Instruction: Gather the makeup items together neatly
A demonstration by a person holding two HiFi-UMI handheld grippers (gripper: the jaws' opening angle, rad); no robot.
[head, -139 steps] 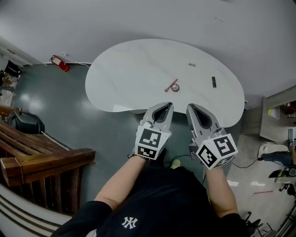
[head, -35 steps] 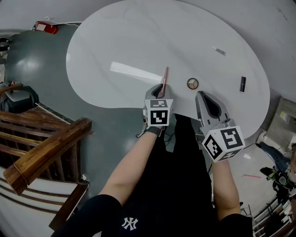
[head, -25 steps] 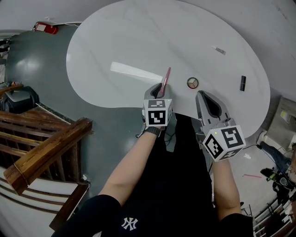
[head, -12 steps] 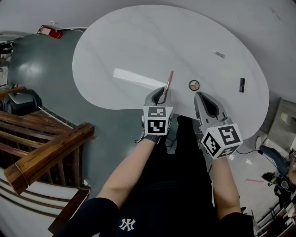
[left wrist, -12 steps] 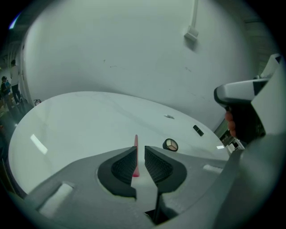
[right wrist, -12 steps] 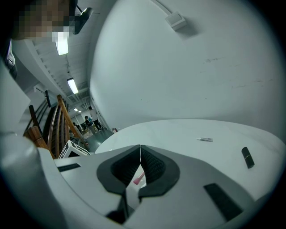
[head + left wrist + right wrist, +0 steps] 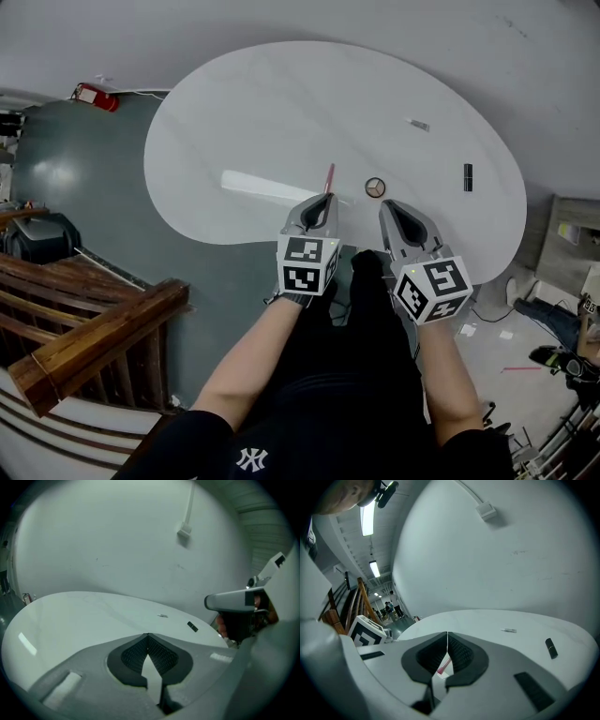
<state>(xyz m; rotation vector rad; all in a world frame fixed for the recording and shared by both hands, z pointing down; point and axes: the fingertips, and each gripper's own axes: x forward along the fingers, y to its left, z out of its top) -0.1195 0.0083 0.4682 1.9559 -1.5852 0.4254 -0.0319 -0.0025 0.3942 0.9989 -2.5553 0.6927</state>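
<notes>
Table (image 7: pixel 234 122): white, glossy, kidney-shaped. Slim pink stick (image 7: pixel 329 177) lies just beyond left gripper (image 7: pixel 323 199), whose ribbed pads have just closed together, empty. Right gripper (image 7: pixel 387 204) pads also together, empty. Round compact (image 7: pixel 375 187) nearby.

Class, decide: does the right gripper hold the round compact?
No, the round compact lies on the table just beyond the right gripper, whose jaws are shut.

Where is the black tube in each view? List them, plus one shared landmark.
Head view: black tube, right of centre, upper half.
Left gripper view: tube right of centre.
Right gripper view: tube near right edge.
Shared landmark: small pale tube, left of it, farther back.
</notes>
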